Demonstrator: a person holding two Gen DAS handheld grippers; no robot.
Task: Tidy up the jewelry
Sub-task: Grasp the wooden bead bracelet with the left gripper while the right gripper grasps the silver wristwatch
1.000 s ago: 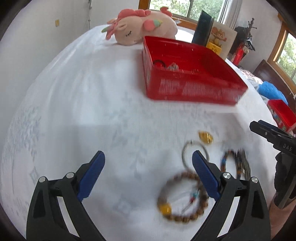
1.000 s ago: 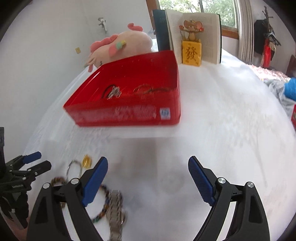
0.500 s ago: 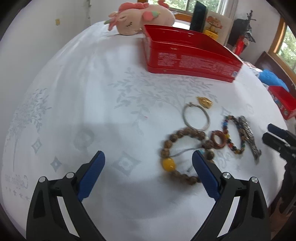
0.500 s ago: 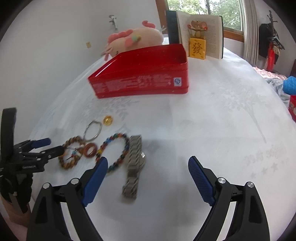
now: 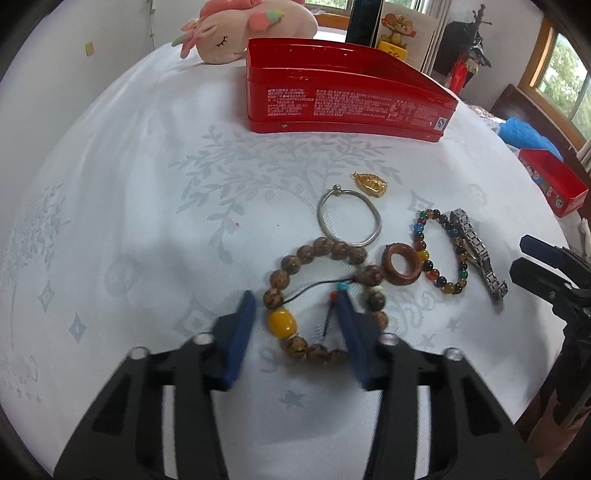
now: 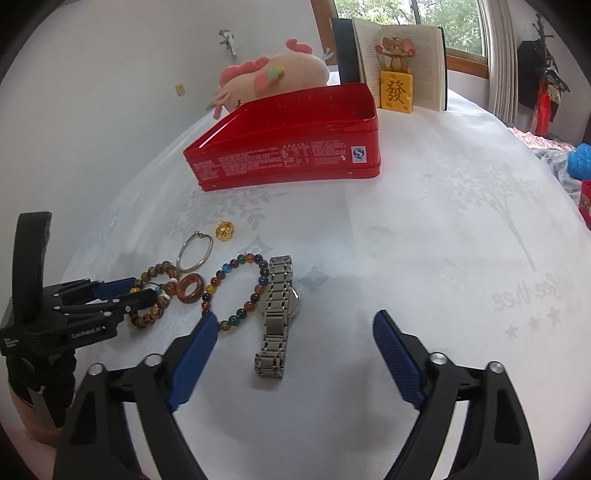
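Note:
Jewelry lies on the white tablecloth in front of a red tin box [image 5: 347, 99]. My left gripper [image 5: 297, 325] is open, its fingers straddling the near side of a brown wooden bead bracelet [image 5: 317, 258] with a yellow bead [image 5: 282, 323]. Beside it lie a brown ring [image 5: 402, 264], a silver bangle [image 5: 349, 219], a gold pendant [image 5: 371, 182], a multicolour bead bracelet [image 5: 441, 251] and a metal watch [image 5: 476, 254]. My right gripper [image 6: 295, 343] is open above the watch [image 6: 277, 310], with the red box [image 6: 291, 153] beyond.
A pink plush toy [image 5: 240, 29] and an open book with a mouse figurine [image 6: 397, 81] stand behind the box. A second red box [image 5: 552, 181] sits at the table's right edge. The cloth curves off toward the near edges.
My left gripper has moved forward and down over the wooden bead bracelet, and its fingers have narrowed around it. My right gripper has come closer to the watch.

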